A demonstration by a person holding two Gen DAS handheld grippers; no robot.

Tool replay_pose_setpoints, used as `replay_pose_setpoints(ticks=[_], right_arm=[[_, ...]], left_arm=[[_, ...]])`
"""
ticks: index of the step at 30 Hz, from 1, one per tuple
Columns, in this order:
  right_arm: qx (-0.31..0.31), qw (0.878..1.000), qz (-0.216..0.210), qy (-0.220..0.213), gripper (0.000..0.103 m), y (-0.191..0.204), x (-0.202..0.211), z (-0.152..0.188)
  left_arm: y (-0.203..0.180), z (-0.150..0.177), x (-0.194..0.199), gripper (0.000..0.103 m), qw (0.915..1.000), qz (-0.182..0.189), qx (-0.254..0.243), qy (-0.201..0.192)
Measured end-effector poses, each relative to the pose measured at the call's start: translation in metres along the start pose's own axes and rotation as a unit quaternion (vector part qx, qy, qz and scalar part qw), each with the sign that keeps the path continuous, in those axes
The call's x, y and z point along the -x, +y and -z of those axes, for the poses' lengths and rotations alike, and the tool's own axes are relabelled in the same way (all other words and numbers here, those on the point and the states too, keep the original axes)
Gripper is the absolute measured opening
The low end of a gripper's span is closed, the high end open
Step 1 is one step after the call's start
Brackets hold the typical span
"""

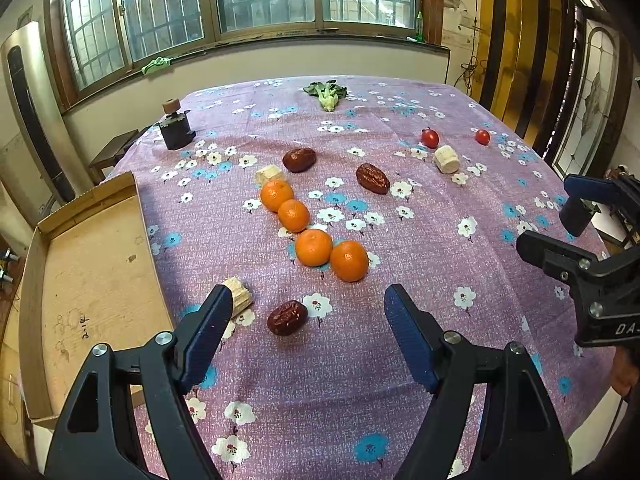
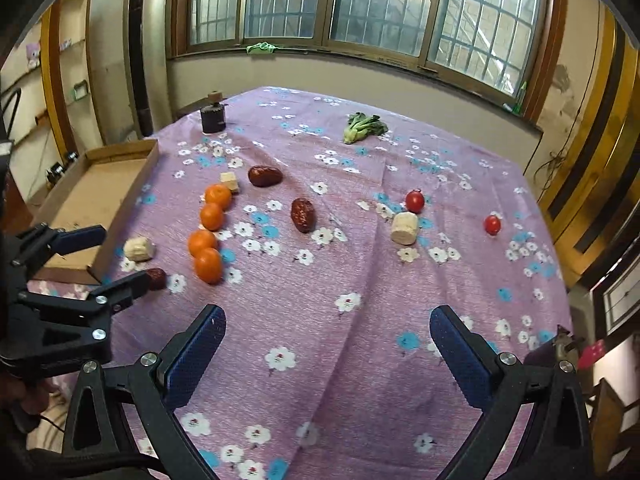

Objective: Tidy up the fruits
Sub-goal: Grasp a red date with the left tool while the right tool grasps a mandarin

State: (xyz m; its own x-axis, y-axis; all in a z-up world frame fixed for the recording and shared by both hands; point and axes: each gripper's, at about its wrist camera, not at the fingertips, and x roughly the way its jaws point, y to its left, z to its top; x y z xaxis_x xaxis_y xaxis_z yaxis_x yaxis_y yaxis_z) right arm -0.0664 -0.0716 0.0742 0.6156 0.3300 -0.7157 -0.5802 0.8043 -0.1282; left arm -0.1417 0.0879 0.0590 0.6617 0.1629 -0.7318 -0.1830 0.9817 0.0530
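Observation:
Several tangerines [image 1: 314, 247] lie in a diagonal row on the purple flowered tablecloth; the row also shows in the right wrist view [image 2: 208, 265]. Three red dates lie about: the near date [image 1: 287, 317], the middle date [image 1: 373, 178] and the far date [image 1: 299, 159]. Two cherry tomatoes [image 1: 430, 137] [image 2: 492, 224] lie at the right. My left gripper [image 1: 310, 300] is open and empty, just short of the near date. My right gripper [image 2: 326, 320] is open and empty over bare cloth, right of the fruit.
A shallow cardboard tray [image 1: 92, 264] sits at the table's left edge. Pale cut root pieces [image 1: 447, 159] [image 1: 240, 294] lie among the fruit. A green vegetable [image 1: 326, 94] and a dark weight [image 1: 176, 128] sit at the far side.

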Motion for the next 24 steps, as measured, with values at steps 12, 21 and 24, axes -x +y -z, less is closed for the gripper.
replay_pose_setpoints(ticks=[12, 21, 24], right_arm=[[-0.004, 1.0, 0.015, -0.005, 0.103, -0.0095, 0.0013, 0.0014], [-0.007, 1.0, 0.018, -0.006, 0.103, -0.0102, 0.0004, 0.0001], [-0.006, 1.0, 0.016, -0.005, 0.103, -0.01, 0.0001, 0.0006]], left_arm=[[-0.0027, 0.0016, -0.0004, 0.078, 1.0, -0.003, -0.002, 0.002], [0.0012, 0.003, -0.0002, 0.078, 1.0, -0.004, 0.002, 0.004], [0.0038, 0.0056, 0.0006, 0.078, 1.0, -0.003, 0.004, 0.006]])
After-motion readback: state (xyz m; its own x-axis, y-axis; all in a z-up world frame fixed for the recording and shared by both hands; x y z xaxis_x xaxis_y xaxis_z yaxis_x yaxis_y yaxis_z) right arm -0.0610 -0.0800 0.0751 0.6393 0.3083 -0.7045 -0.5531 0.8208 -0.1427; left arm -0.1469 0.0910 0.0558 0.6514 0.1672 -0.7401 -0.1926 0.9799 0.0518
